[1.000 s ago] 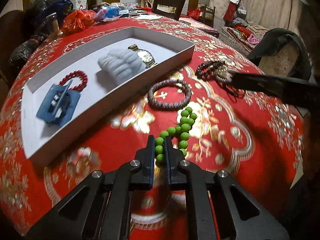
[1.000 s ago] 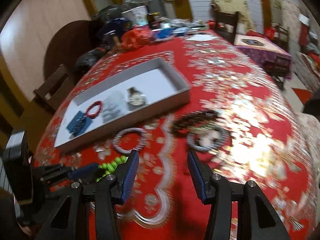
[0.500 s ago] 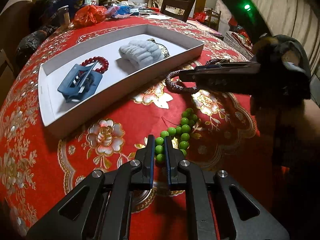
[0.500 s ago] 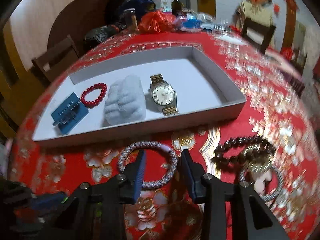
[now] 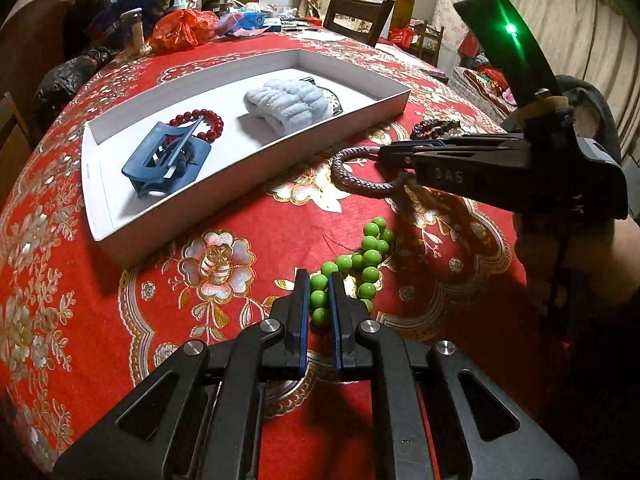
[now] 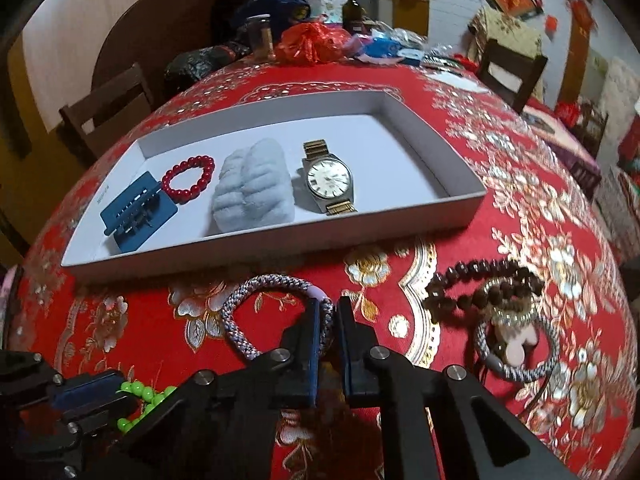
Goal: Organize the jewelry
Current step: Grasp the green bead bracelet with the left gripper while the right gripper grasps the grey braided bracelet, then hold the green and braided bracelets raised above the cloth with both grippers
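Red and gold brocade covers the round table (image 6: 500, 208), and the white tray (image 6: 460, 216) sits square in the middle of play. Inside the tray, along its long axis: blue hair clip (image 6: 136, 210) at the left end, red bead bracelet (image 6: 188, 178) just beside it, pale fluffy scrunchie (image 6: 254, 188) next, then the watch (image 6: 330, 178), its strap running across the tray from far wall to near wall, dial up. The tray's right end lies bare.

In front of the tray's near wall, the right claw (image 6: 327, 320) has just been closing and now pinches the braided cord bracelet (image 6: 256, 300) at its right edge; the loop lies flat on the cloth, spreading leftward from the pads. From the left wrist view that same right claw (image 5: 384, 158) reaches in from the right, nearly level with the tray's near wall, gripping the braided cord bracelet (image 5: 352, 172).

Nearer than that, well clear of the tray, the left claw (image 5: 320, 284) is pressed on the green bead bracelet (image 5: 360, 256), a few beads caught between its pads, the rest trailing away towards the right claw.

Right of the tray's near corner: a dark bead strand (image 6: 480, 280) tangled with a second cord bracelet (image 6: 516, 344).
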A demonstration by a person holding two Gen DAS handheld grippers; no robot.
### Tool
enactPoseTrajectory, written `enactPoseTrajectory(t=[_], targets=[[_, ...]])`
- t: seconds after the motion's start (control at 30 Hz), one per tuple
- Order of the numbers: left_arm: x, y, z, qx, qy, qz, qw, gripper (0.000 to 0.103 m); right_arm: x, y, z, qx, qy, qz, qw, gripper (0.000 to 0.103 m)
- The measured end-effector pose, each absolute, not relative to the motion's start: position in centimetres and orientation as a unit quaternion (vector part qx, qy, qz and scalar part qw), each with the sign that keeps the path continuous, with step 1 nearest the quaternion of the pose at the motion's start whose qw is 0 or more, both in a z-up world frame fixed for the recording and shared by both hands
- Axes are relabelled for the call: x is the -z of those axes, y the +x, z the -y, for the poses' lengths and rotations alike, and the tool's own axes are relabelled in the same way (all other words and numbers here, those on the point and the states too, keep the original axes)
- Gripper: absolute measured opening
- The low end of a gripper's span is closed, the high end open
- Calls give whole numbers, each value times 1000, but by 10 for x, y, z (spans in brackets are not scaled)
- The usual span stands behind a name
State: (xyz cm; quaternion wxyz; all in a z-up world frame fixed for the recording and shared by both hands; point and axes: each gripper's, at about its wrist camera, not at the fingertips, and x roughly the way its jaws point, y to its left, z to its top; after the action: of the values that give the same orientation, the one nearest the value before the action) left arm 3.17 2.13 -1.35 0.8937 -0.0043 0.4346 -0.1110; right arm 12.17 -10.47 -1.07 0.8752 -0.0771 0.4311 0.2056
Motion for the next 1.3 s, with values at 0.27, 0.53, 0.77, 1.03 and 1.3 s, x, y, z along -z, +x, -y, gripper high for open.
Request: enactPoseTrajectory(t=[0.27,0.53,0.77,1.03,1.3], targets=[[14,31,-22,114,-10,-434,894,8,11,120,104,-208,-84,-433,873,8],[14,30,-23,113,-12,-432,895,8,12,114,100,-204,-102,-421,878,8],[13,29,-23,114,-13,-431,895,9,11,112,102,-204,-95,-417,881,8],[12,30,-26,117,-23,-433,893,8,-9,111,112,-203,-60,-402,891,6],[-22,33,-35,107,-45,-419,901,8,-48,93,127,-200,-19,-354,913,6]])
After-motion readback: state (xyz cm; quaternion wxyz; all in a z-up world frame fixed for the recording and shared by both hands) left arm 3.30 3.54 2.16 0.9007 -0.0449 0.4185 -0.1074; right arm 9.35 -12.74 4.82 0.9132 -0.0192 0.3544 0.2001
